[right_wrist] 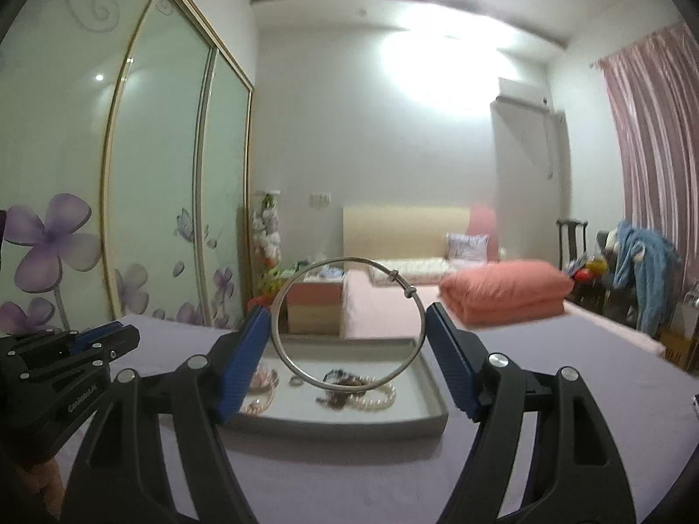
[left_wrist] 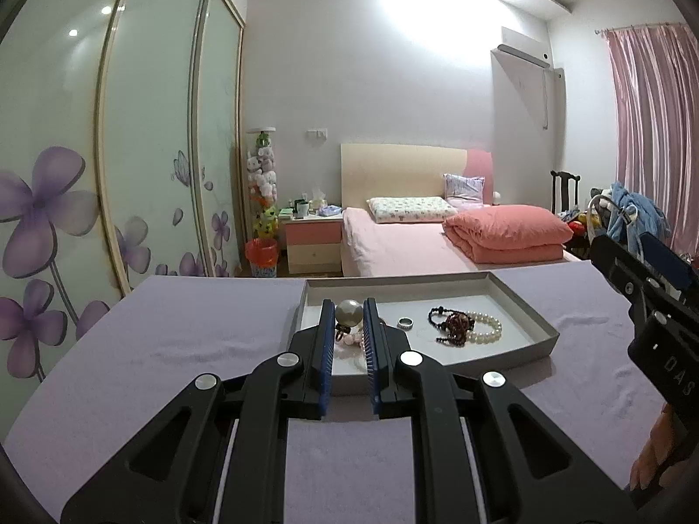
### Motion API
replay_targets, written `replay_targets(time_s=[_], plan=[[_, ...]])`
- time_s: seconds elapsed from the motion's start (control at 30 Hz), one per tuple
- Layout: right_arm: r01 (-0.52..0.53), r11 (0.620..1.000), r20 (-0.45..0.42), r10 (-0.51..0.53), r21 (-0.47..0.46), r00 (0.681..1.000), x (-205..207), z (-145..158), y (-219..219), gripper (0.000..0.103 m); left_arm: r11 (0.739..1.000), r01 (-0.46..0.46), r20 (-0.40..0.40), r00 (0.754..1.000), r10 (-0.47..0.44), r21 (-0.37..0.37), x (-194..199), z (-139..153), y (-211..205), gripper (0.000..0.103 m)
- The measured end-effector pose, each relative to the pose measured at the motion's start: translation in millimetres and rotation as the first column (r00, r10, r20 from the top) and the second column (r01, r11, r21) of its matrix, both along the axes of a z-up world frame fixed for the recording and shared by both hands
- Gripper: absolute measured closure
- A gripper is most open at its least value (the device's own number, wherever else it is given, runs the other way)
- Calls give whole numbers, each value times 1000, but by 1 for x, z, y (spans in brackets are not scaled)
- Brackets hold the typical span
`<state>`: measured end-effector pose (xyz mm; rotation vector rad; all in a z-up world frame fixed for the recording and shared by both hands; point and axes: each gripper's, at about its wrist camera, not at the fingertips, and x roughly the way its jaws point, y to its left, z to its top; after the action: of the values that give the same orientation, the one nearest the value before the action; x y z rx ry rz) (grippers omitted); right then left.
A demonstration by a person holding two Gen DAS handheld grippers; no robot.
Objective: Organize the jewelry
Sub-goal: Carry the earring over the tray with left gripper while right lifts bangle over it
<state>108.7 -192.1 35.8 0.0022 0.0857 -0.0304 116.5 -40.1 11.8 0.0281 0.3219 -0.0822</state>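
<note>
My left gripper (left_wrist: 348, 305) is shut on a large pearl ornament (left_wrist: 348, 313) with a brown ring at its base, held above the near left corner of the grey tray (left_wrist: 541, 327). In the tray lie a silver ring (left_wrist: 405, 323), a dark bead bracelet (left_wrist: 452, 325), a white pearl bracelet (left_wrist: 489, 327) and some pink beads (left_wrist: 351, 340). My right gripper (right_wrist: 347, 311) stands wide, its blue pads pressing on the two sides of a thin silver bangle (right_wrist: 394, 278), which stands upright above the tray (right_wrist: 432, 393). Each gripper shows at the edge of the other's view.
The tray rests on a table under a lavender cloth (left_wrist: 174, 327). Beyond it stand a pink bed (left_wrist: 406, 249), a flower-printed wardrobe (left_wrist: 131, 153) at the left and a chair heaped with clothes (left_wrist: 629, 214) at the right. A person's hand (left_wrist: 655, 458) shows low at the right.
</note>
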Motion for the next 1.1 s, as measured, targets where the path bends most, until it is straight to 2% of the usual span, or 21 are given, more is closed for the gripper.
replay_targets(time_s=[0.33,0.8,0.97,1.1], plan=[[59,998,74,-58,-11,996,7,3,-3,32,1000,-28,34,999,28,-7,4,3,5,89],[68,998,55,-68,9,996,34,1,-2,32,1000,-5,34,999,5,-4,27,5,-1,89],[72,997,24,-72,-8,997,68,-5,-3,32,1000,17,17,1000,-17,5,53,-2,-8,89],[63,998,-65,-64,-10,996,107,-19,-7,32,999,41,-49,998,-41,0,80,-16,-15,89]])
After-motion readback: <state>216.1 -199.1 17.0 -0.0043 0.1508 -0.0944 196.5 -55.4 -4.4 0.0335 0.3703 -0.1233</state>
